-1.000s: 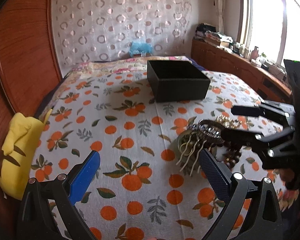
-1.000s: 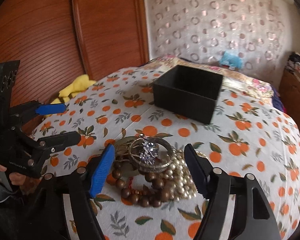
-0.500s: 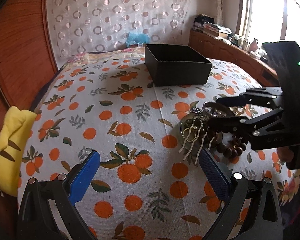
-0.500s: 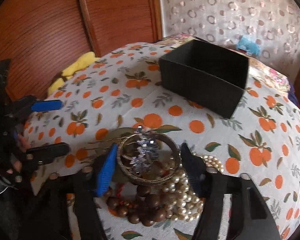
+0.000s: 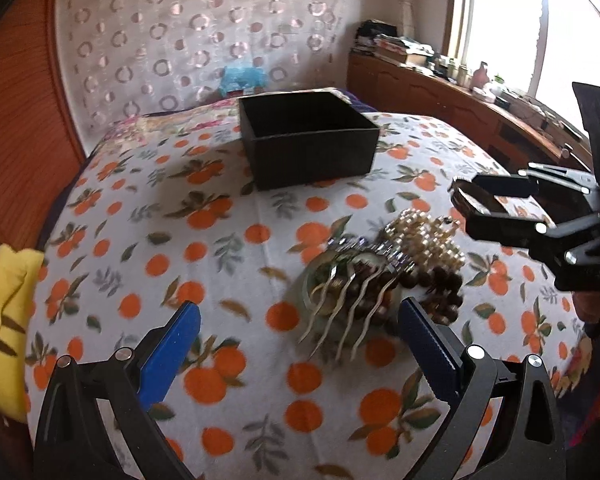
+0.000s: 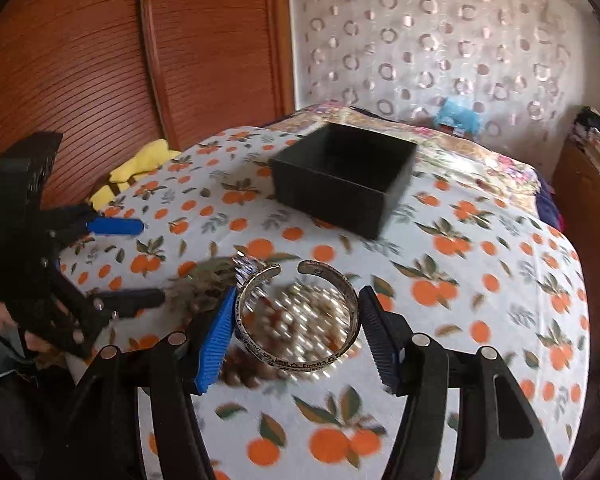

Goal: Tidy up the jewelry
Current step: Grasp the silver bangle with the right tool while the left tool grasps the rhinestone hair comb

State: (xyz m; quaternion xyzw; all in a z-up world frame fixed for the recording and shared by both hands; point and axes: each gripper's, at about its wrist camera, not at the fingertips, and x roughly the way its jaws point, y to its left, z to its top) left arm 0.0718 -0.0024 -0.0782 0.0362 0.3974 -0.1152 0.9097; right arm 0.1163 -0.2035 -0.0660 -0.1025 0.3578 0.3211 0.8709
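Fingers (image 6: 216,336) of the right gripper (image 6: 296,332) clamp an open silver cuff bangle (image 6: 300,312) by its sides, lifted clear of the jewelry heap (image 5: 384,268) near the bedspread's (image 5: 220,240) front right edge. Left gripper (image 5: 296,348): spread wide, nothing held, poised before the heap. Black box (image 5: 312,144): open-topped toward the far edge, the probable destination.

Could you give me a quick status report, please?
Right gripper shut on silver cuff bangle, lifted. Left gripper open. Black box ahead, path clear.

- We see an orange-print bedspread (image 5: 228,264).
- A yellow cloth (image 5: 4,320) lies at its edge by our wooden wardrobe (image 6: 100,60).
- A blue toy (image 5: 242,76) rests against the circle-patterned curtain (image 5: 200,32).
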